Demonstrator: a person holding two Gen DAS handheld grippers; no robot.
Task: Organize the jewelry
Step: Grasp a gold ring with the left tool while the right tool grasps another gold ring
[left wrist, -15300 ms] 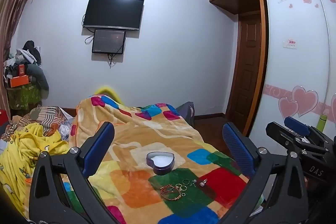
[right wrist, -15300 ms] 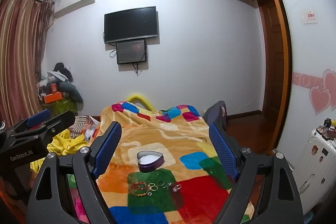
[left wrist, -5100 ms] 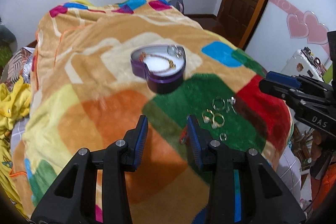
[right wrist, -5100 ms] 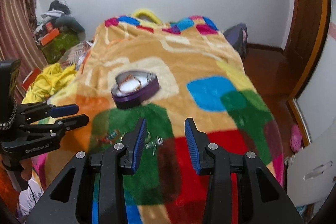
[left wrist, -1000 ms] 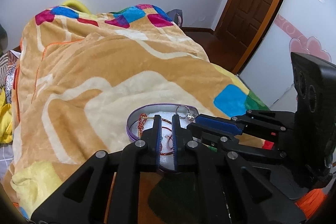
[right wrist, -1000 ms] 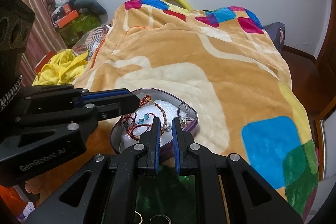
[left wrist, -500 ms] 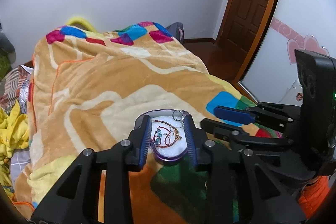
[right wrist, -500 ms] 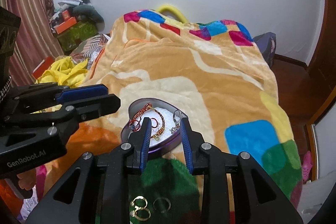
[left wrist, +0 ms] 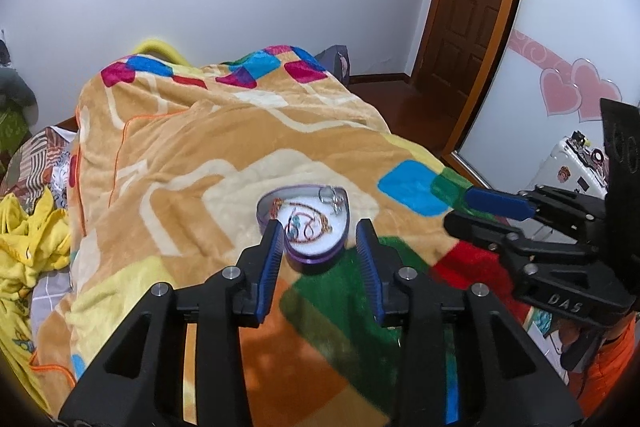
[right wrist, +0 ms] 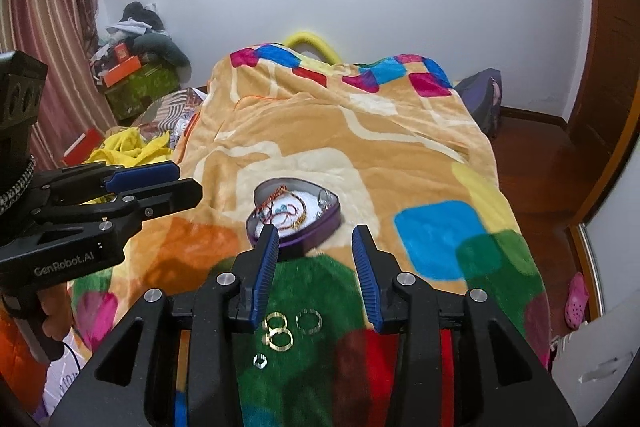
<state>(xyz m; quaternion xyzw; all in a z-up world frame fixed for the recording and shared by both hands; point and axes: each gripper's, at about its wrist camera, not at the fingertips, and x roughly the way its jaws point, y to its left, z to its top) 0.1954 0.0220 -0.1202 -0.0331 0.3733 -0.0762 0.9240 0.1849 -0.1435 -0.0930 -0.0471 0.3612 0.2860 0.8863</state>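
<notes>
A purple heart-shaped box [left wrist: 310,251] sits on the patchwork blanket, also in the right wrist view [right wrist: 316,229]. It holds a red beaded bracelet [left wrist: 304,225], a gold chain and a silver earring [left wrist: 330,195]. Several gold and silver rings [right wrist: 280,333] lie loose on the green patch in front of the box. My left gripper [left wrist: 320,249] is open and empty, raised just before the box. My right gripper [right wrist: 314,255] is open and empty, above the rings and short of the box. Each gripper also shows from the side in the other's view.
The bed's blanket [left wrist: 180,147] fills the middle. Yellow bedding [left wrist: 28,239] lies at the left. A wooden door [left wrist: 472,7] and a heart-decorated wardrobe [left wrist: 576,95] stand at the right. A white suitcase [left wrist: 576,167] is by the bed's right side.
Both grippers have opened wider and pulled back and up from the box. The red bracelet and the earring lie in the box, no longer between the fingers.
</notes>
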